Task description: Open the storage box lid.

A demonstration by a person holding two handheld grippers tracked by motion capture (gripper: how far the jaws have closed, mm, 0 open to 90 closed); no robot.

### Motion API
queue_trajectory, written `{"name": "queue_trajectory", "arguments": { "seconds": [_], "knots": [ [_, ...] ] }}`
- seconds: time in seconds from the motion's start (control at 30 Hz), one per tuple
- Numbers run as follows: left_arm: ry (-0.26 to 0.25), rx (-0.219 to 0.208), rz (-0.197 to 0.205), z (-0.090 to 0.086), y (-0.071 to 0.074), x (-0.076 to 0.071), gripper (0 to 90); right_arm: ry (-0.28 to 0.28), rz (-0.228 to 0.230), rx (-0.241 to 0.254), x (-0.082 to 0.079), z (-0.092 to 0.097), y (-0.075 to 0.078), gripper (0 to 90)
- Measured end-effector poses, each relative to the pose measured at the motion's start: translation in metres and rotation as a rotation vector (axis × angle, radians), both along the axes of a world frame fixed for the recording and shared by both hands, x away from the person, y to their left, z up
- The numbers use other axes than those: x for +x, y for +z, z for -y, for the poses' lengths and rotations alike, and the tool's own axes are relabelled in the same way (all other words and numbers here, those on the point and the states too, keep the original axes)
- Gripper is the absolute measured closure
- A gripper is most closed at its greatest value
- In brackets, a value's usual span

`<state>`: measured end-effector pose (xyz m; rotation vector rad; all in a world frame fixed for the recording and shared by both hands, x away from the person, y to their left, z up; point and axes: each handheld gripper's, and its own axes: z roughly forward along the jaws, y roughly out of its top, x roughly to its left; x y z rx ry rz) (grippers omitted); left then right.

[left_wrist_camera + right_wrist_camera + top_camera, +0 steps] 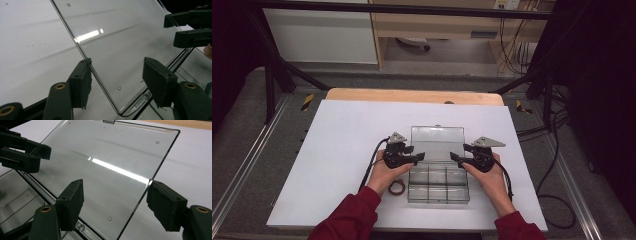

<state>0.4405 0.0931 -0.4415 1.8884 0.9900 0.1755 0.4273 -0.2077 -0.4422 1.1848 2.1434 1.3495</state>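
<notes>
A clear plastic compartment box (409, 187) lies on the white table with its lid (437, 137) folded back flat beyond it. My left gripper (416, 154) is at the lid's left edge near the hinge. In the left gripper view the jaws (120, 80) stand wide apart astride that edge of the lid (112, 42), one pad (81, 82) beside it. My right gripper (458, 154) is at the lid's right edge. Its jaws (117, 200) are likewise open astride the lid (105, 162), not pressing on it.
A small brown ring (396, 188) lies on the white sheet (352, 135) just left of the box, by the left hand. The table's wooden edge (412, 95) runs along the back. Cables (557, 190) hang off the right side.
</notes>
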Motion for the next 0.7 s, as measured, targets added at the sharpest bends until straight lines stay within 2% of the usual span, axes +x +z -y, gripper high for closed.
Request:
{"name": "queue_trajectory", "arguments": {
  "seconds": [0.4,0.7],
  "knots": [
    [0.000,0.009,-0.018,0.0012,-0.0001,-0.0007,37.4,-0.005,-0.024,0.004,0.0006,-0.0016,-0.0010,26.9],
    [0.001,0.015,-0.042,0.0023,0.0005,0.0029,35.1,-0.011,-0.062,0.019,0.0012,-0.0028,-0.0021,24.7]
  ]
}}
